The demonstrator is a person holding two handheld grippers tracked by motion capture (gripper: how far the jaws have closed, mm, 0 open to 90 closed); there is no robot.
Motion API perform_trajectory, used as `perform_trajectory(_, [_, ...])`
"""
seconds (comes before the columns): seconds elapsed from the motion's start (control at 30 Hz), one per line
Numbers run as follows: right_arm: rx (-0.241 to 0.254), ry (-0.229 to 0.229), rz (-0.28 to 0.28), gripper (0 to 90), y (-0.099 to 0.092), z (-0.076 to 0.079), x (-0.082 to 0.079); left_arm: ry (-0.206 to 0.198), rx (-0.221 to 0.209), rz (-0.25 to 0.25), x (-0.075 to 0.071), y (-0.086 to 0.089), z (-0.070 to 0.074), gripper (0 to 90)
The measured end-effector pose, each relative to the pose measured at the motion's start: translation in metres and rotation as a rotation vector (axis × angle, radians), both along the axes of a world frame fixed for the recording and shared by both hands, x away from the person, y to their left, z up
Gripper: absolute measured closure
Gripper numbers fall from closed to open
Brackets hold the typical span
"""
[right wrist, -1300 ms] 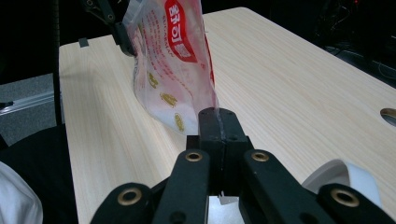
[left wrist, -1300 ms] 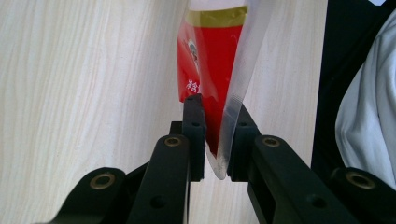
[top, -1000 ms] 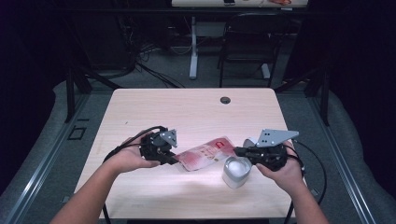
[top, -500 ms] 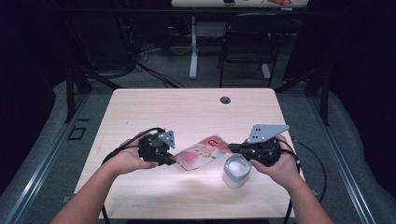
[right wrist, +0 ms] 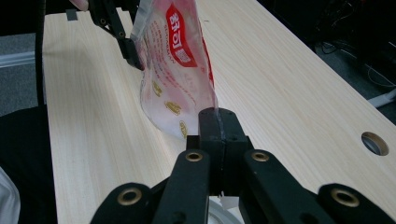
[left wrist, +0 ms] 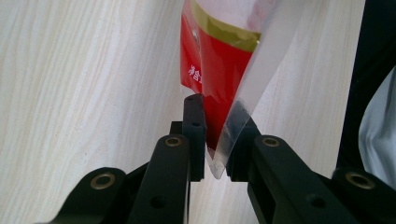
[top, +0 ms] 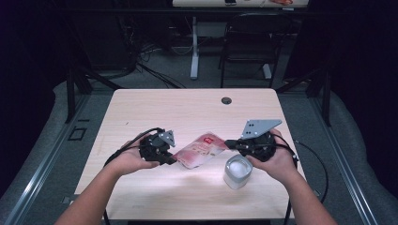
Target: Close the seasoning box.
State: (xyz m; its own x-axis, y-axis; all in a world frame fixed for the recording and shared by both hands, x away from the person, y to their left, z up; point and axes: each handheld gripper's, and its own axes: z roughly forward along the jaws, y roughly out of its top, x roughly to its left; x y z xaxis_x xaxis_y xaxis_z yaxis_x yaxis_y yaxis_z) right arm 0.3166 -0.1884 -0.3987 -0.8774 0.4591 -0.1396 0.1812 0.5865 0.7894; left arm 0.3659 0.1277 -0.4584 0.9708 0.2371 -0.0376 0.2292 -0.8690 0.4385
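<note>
Red pouch [top: 201,151] held off the table [top: 187,108] near its front edge, stretched between both grippers. Left gripper [top: 168,157] pinches one end, right gripper [top: 230,143] clamped tight on the other. White cup [top: 238,171] stands just below the right gripper.

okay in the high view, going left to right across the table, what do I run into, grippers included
left gripper → red and clear pouch, pinched at each end between the two grippers → right gripper, with the white cup just below it toward the person.
</note>
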Motion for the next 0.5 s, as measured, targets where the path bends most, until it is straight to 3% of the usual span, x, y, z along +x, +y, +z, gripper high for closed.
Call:
perform_trajectory(0.17, [-0.025,-0.010,0.008,90.0,0.006,0.003,0.001,0.005,-0.003,0.016,0.002,0.000,-0.008,81.4])
perform_trajectory(0.5, [-0.023,-0.020,0.023,90.0,0.018,0.007,0.005,0.009,0.007,0.032,0.006,0.001,-0.017,81.5])
